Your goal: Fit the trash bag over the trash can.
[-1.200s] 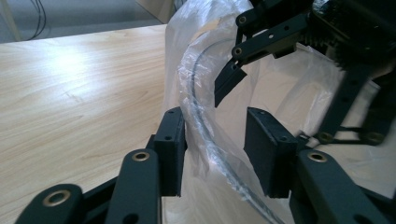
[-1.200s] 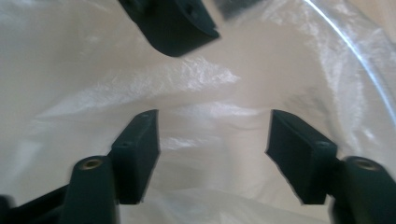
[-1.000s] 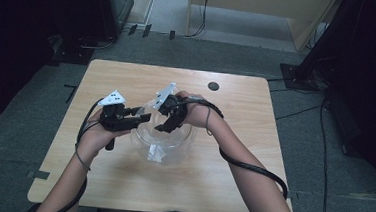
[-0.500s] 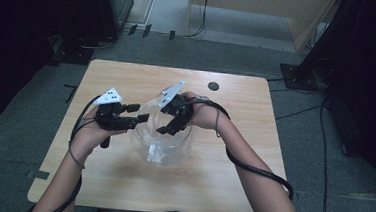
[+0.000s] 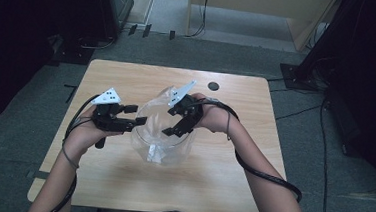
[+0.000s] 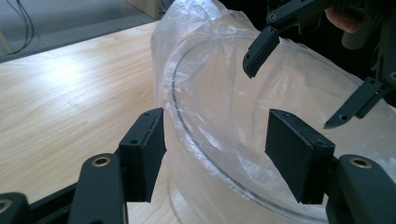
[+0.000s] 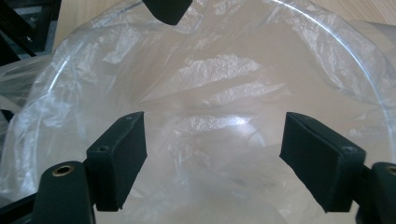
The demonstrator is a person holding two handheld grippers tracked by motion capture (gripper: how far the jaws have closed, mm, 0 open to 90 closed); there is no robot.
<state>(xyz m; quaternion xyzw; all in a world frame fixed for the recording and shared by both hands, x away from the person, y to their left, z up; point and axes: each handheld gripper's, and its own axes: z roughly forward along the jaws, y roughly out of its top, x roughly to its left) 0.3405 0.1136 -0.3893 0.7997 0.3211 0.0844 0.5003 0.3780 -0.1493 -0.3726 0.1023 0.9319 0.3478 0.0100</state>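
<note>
Thin plastic liner in a clear bowl: light, slack and slippery, best pinched at the rim.

The clear bowl [image 5: 161, 144] sits mid-table [image 5: 230, 189] between your hands, with the plastic bag [image 6: 205, 42] draped in and over it. Your left gripper [image 6: 215, 154] has just been opening; its jaws now stand apart, straddling the rim and film without pressing. Your right gripper [image 7: 212, 158] has also just been opening and hangs over the bowl's mouth with nothing between the pads. Expect the film to crumple, cling and slide on the hard wall. Pinch it where it folds over the rim, gently, because a hard tug will likely tear it or tip the bowl.
</note>
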